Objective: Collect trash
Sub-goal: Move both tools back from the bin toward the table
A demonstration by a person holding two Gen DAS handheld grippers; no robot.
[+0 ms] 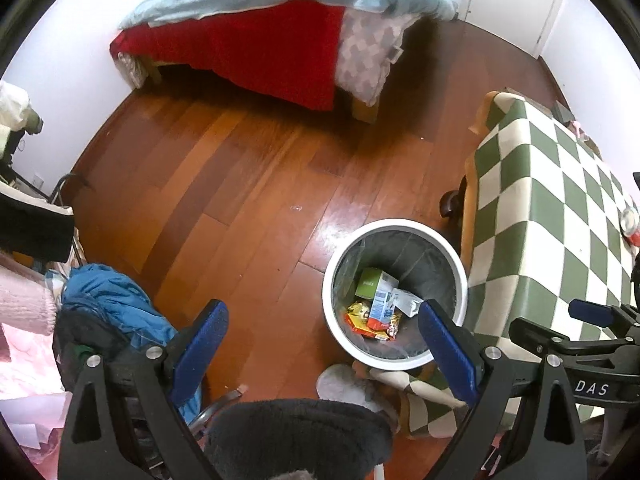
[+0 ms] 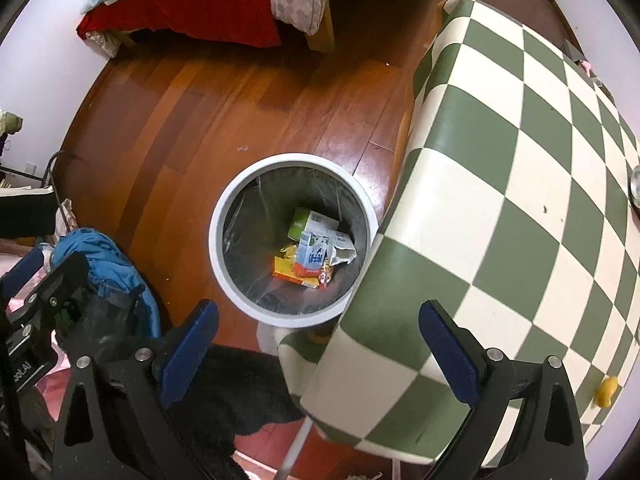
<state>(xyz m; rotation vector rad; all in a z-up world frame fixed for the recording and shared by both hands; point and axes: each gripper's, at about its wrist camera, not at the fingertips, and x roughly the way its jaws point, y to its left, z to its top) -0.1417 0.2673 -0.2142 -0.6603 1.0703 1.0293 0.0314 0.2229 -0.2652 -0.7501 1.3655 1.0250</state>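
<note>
A white round bin point(image 1: 335, 256) with a clear liner stands on the wood floor beside the checkered table point(image 1: 560, 208). Inside lie a green-and-white carton point(image 1: 370, 282), a blue-and-white carton point(image 1: 382, 304) and yellow-red wrappers point(image 1: 362, 320). The bin also shows in the right wrist view point(image 2: 218, 216) with the same trash point(image 2: 312, 254). My left gripper point(image 1: 322, 344) is open and empty, above the bin's near rim. My right gripper point(image 2: 318, 344) is open and empty over the table's corner next to the bin. A yellow scrap point(image 2: 606, 390) lies on the table at the right.
A bed with a red sheet point(image 1: 256, 48) and pale blue cover stands at the far side. A blue jacket point(image 1: 116, 300) lies heaped at the left. A dark fuzzy seat point(image 1: 296, 436) is below the grippers. A can point(image 1: 632, 224) stands on the table.
</note>
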